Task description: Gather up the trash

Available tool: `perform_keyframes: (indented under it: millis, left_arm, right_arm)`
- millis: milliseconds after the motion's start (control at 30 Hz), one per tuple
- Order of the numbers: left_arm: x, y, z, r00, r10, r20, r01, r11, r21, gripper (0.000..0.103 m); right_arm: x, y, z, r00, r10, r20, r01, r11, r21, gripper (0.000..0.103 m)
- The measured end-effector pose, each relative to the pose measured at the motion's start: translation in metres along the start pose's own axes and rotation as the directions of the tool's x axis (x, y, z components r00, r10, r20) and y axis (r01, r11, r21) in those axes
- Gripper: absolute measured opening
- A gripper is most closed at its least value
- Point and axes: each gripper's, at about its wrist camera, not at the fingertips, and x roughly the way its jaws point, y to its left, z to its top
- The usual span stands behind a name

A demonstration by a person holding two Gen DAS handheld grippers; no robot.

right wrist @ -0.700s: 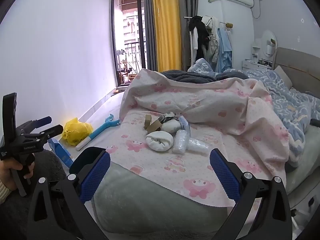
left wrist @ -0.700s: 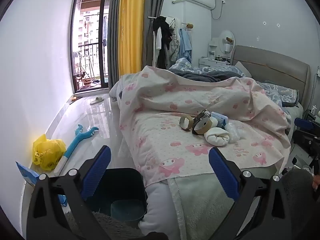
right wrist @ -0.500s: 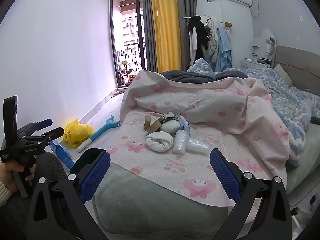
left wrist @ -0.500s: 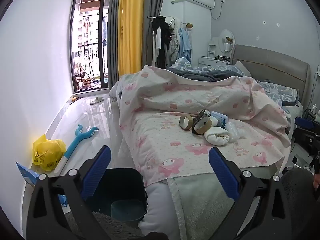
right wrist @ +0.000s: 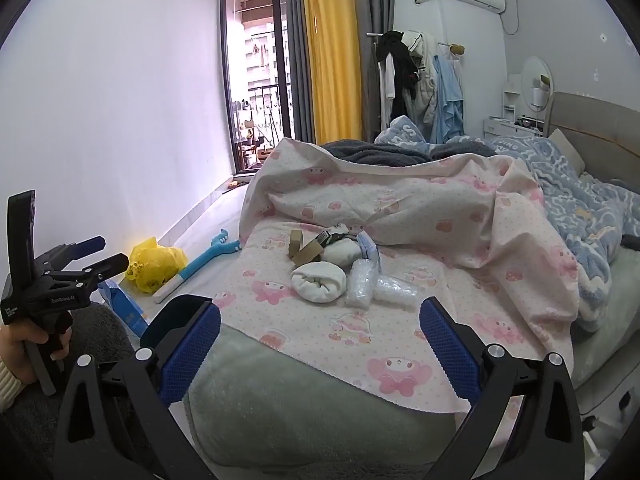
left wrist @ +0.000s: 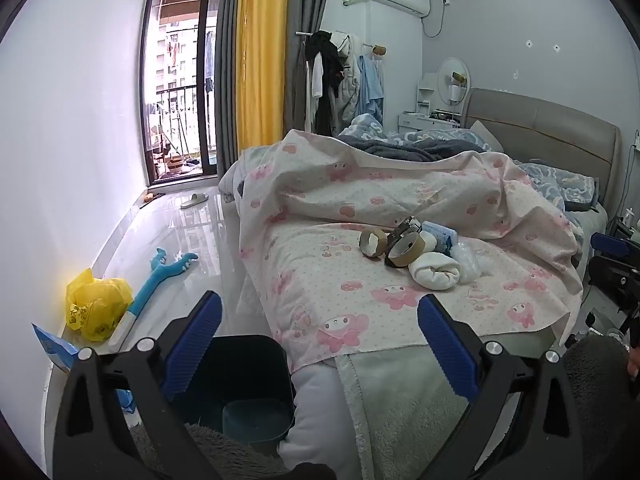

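Observation:
A small heap of trash lies on the pink patterned sheet of the bed: cardboard tape rolls, a white balled wad, a blue packet and clear plastic wrap. A dark bin stands on the floor at the bed's foot, below my left gripper. Both grippers are open and empty, well short of the heap. My right gripper hovers over the bed's foot edge. The left gripper also shows in the right wrist view.
A yellow plastic bag, a blue long-handled tool and a blue carton lie on the floor by the left wall. The bed carries a rumpled blue duvet. A slipper lies near the balcony door.
Almost nothing; both views have drifted very slightly, and both grippers stay open and empty.

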Motion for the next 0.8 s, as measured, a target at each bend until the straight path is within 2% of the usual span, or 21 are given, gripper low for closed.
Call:
perform_keyframes:
  millis: [800]
  left_arm:
    - [-0.0006, -0.0081, -0.0056, 1.0, 0.02, 0.02, -0.02, 1.0, 0.023, 0.1]
  right_arm:
    - [0.0006, -0.0001, -0.0007, 1.0, -0.001, -0.002, 0.001, 1.0, -0.003, 0.1]
